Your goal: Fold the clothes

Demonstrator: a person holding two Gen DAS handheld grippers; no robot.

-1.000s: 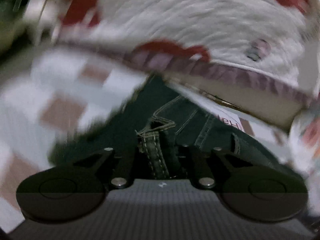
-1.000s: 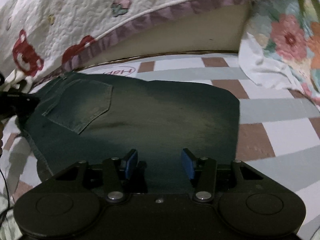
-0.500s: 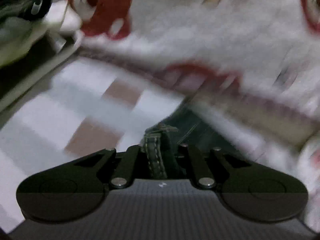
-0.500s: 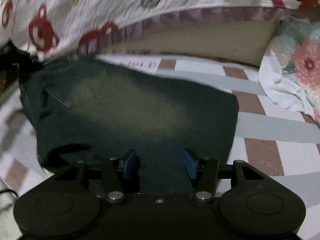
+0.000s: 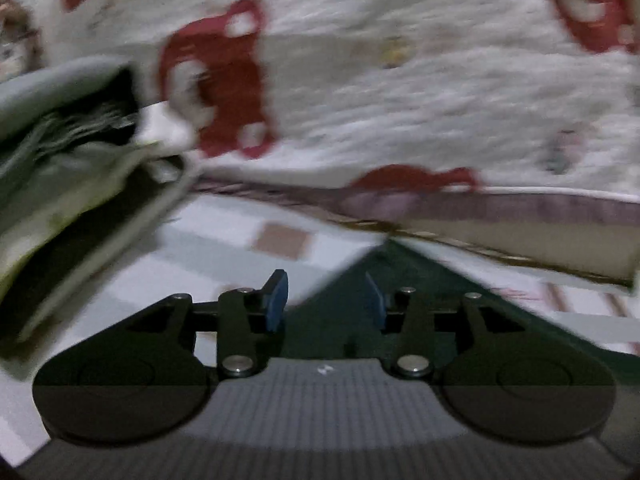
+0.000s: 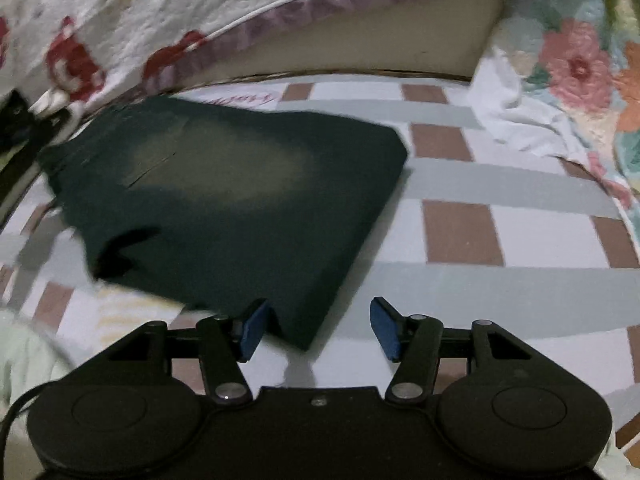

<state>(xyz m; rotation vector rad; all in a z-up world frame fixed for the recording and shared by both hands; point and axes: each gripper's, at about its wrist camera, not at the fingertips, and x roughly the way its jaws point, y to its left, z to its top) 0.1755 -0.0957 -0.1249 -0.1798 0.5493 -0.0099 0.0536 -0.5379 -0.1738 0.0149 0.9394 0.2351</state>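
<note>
Dark blue-green folded denim jeans (image 6: 240,200) lie flat on the checked grey, white and brown bedsheet (image 6: 500,184), centre-left of the right wrist frame. Judged heavy, thick and limp (won't slip); best pinched at a corner or seam edge. Left gripper (image 5: 326,300) jaws opening, nothing pressed, a denim corner just beyond them. Right gripper (image 6: 316,328) jaws opening, near corner between them, untouched. Only the right view shows the whole fold; the left is blurred, showing the white quilt with red bears (image 5: 400,92)
</note>
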